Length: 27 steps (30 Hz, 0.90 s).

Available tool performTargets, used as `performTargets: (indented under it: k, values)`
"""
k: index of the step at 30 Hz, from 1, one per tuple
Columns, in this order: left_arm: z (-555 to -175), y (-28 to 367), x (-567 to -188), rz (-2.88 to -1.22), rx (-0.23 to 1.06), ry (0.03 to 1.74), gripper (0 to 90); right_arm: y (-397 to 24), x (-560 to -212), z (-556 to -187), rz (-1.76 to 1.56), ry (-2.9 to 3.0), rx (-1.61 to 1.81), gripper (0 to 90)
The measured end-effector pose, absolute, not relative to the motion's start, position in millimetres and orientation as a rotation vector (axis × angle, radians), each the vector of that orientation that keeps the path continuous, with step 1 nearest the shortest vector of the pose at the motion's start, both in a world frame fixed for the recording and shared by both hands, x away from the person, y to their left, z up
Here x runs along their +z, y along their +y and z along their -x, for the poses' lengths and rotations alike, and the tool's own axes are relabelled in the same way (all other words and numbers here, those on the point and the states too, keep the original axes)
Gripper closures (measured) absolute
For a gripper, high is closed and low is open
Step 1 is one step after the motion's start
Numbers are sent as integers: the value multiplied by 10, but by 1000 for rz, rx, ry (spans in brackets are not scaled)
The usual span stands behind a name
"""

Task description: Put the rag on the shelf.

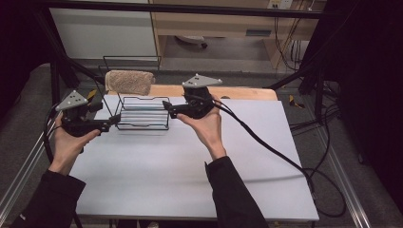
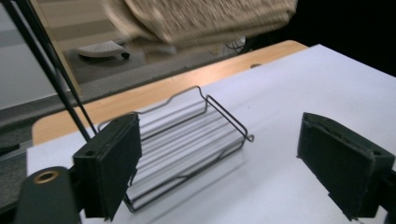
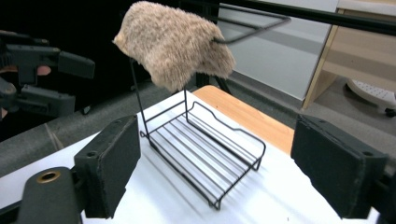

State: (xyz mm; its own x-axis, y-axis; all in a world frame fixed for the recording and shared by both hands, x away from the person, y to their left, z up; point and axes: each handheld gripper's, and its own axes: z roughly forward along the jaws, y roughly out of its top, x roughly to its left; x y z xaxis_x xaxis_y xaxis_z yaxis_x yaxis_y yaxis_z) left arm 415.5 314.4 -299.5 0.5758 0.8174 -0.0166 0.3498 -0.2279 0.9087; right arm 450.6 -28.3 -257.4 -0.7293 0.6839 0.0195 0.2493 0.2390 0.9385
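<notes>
We're looking at a thin black wire rack point(image 1: 142, 116) w/ a low tray base of parallel rods and a tall rectangular loop rising at its back; it's sitting on the white sheet point(image 1: 199, 161) covering the table, toward the far left edge, w/ a strip of light wood tabletop point(image 1: 247, 92) showing behind. A beige towel point(image 1: 129, 81), shaggy and soft-looking, is hanging folded over the rack's top bar, drooping both sides.

We're holding the left gripper point(image 1: 115, 121) roughly level at the rack's left end, jaws pointing right, wrist bent back a bit, grey plate up. Its flat black pads are standing wide apart, nothing btwn them; in the left gripper view the rack point(image 2: 187, 140) is lying beyond the jaws, not touched.

The right gripper point(image 1: 167, 108) is sitting at the rack's right end, pointing left, palm cupped under the body, cable point(image 1: 266, 142) trailing off across the sheet. Its jaws are also gaping wide & empty, w/ rack point(image 3: 205, 163) and towel point(image 3: 175, 44) ahead of them.
</notes>
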Motion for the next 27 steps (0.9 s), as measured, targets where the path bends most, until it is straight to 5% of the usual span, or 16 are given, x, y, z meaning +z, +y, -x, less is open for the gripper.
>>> performTargets:
  k: [27]
  values:
    - [-3663, 2860, -3878, -1900, 481, 962, 93, -1652, -3439, -4052, -1077, 2186, 1411, 7]
